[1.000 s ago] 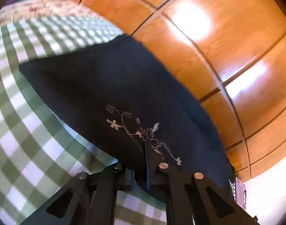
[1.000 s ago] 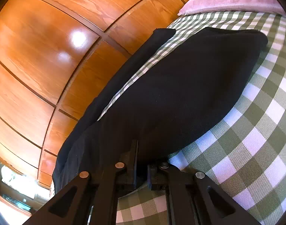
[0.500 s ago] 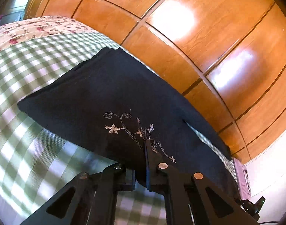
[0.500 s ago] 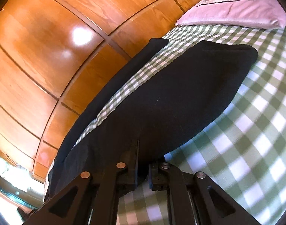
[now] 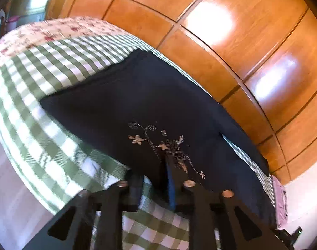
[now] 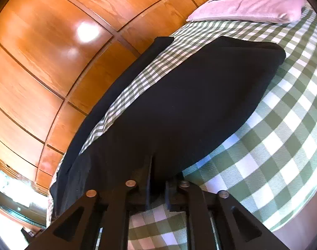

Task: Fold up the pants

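A green-checked bed (image 5: 54,145) carries the dark embroidered pants (image 5: 137,104) along its wall-side edge. The left hand-held gripper (image 5: 154,185) and right hand-held gripper (image 6: 157,187) have just been opening; jaws parted, cloth edge between.

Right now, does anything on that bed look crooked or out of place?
One thing: the dark pants aren't folded evenly. A narrow strip of them lies apart along the bed's far edge by the wooden wall, with checked sheet showing between.
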The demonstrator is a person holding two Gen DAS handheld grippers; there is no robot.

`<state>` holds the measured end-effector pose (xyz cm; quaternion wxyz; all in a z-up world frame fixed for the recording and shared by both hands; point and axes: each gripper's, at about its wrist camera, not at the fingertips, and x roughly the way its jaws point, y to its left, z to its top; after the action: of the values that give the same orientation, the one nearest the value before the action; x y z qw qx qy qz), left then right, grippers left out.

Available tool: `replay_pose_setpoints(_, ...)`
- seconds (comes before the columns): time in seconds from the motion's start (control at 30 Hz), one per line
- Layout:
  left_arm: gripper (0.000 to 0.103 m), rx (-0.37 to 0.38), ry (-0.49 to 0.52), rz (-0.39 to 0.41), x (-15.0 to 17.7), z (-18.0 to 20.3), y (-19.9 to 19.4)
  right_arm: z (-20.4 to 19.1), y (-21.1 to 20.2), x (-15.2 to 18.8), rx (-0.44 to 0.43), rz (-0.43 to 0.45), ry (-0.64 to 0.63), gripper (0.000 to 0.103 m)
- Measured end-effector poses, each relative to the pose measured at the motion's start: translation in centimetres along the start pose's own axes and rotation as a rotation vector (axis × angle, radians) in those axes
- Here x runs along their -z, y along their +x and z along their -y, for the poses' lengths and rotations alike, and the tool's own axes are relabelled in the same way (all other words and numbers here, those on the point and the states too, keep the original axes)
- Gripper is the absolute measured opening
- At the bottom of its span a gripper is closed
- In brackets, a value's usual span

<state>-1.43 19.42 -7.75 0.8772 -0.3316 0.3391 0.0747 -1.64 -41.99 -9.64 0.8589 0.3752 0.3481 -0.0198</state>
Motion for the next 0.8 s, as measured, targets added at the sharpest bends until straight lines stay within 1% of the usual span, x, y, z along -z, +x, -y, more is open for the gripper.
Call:
replay_pose_setpoints(0.03,0.025,-0.013,-0.001,0.018,0.0,0.1,-0.8,0.0,-0.6,-0.2,0.020,0.020,0.001,0.022)
replay_pose_setpoints(0.07,0.025,-0.022,-0.005,0.059,0.1,0.2,-2.0,0.2,-1.3,-0.3,0.037,0.039,0.000,0.025)
replay_pose_setpoints(0.1,0.027,-0.030,-0.008,0.114,0.1,0.1,-3.3,0.3,-2.0,-0.5,0.058,0.059,-0.001,0.026)
replay_pose_setpoints(0.13,0.030,-0.045,-0.008,0.170,0.1,0.4,-4.4,0.6,-2.8,-0.7,0.091,0.086,-0.001,0.027)
replay_pose_setpoints(0.2,0.033,-0.068,-0.005,0.268,-0.4,1.0,-6.1,0.9,-4.4,-1.2,0.150,0.152,-0.001,0.028)
replay_pose_setpoints(0.23,0.036,-0.063,0.002,0.303,-1.0,1.5,-6.4,1.0,-5.3,-1.7,0.173,0.198,-0.015,0.030)
replay_pose_setpoints(0.27,0.037,-0.051,0.018,0.319,-1.6,2.2,-6.4,0.8,-5.7,-2.0,0.187,0.225,-0.031,0.030)
replay_pose_setpoints(0.3,0.039,-0.033,0.048,0.316,-2.3,3.3,-5.8,0.5,-6.0,-2.7,0.192,0.255,-0.054,0.030)
replay_pose_setpoints(0.33,0.039,-0.019,0.075,0.303,-2.8,4.5,-5.0,0.1,-5.9,-3.2,0.183,0.265,-0.071,0.030)
replay_pose_setpoints(0.4,0.041,0.020,0.125,0.242,-3.7,6.6,-2.5,-0.7,-4.8,-4.5,0.161,0.249,-0.094,0.030)
replay_pose_setpoints(0.43,0.041,0.055,0.170,0.173,-4.2,8.4,-0.1,-1.3,-3.7,-5.4,0.142,0.226,-0.105,0.030)
replay_pose_setpoints(0.5,0.041,0.081,0.225,0.089,-4.4,10.8,3.3,-2.5,-1.1,-6.7,0.099,0.176,-0.124,0.030)
replay_pose_setpoints(0.53,0.041,0.109,0.273,0.031,-4.2,12.6,5.7,-3.0,-0.1,-7.2,0.093,0.156,-0.126,0.030)
replay_pose_setpoints(0.63,0.041,0.113,0.350,-0.059,-3.5,16.0,10.9,-4.4,4.3,-8.5,0.023,0.060,-0.105,0.031)
replay_pose_setpoints(0.7,0.041,0.102,0.388,-0.083,-2.9,17.8,13.6,-5.1,6.9,-9.1,0.008,0.010,-0.099,0.035)
replay_pose_setpoints(0.77,0.041,0.114,0.422,-0.116,-1.7,18.8,15.2,-5.8,9.5,-9.8,-0.006,-0.031,-0.093,0.035)
replay_pose_setpoints(0.8,0.041,0.106,0.439,-0.134,-1.3,19.2,16.0,-6.0,10.6,-10.2,-0.013,-0.047,-0.092,0.035)
